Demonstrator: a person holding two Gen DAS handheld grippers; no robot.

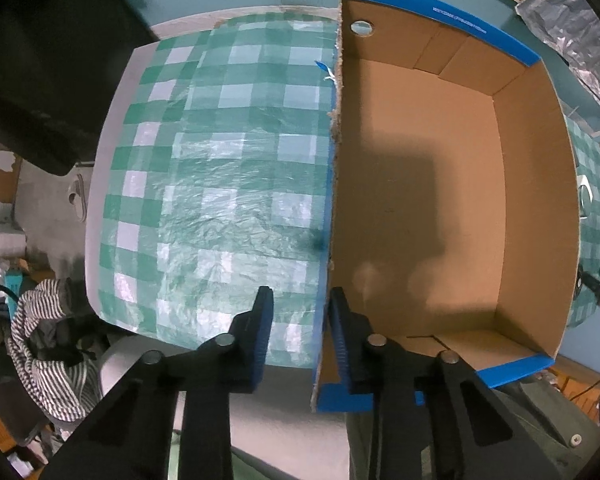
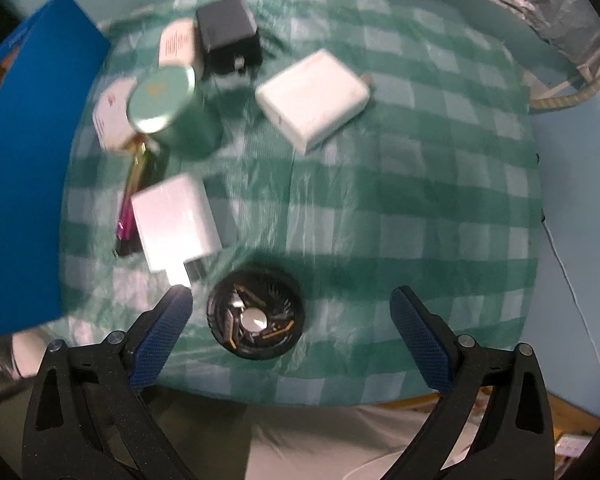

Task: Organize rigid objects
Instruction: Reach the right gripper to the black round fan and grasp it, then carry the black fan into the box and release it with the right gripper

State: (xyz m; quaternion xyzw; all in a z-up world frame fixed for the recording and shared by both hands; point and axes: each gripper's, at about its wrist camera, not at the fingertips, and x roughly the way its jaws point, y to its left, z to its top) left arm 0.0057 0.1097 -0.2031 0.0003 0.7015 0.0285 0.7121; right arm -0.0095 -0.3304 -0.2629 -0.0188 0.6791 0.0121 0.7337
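The cardboard box (image 1: 440, 208) stood empty on the checked tablecloth (image 1: 220, 160). My left gripper (image 1: 300, 320) straddled its near-left wall, whether clamped I couldn't tell. My right gripper (image 2: 292, 304) hung spread over a round black fan (image 2: 256, 316); white adapters (image 2: 312, 100) and a green tin (image 2: 168, 108) lay beyond.
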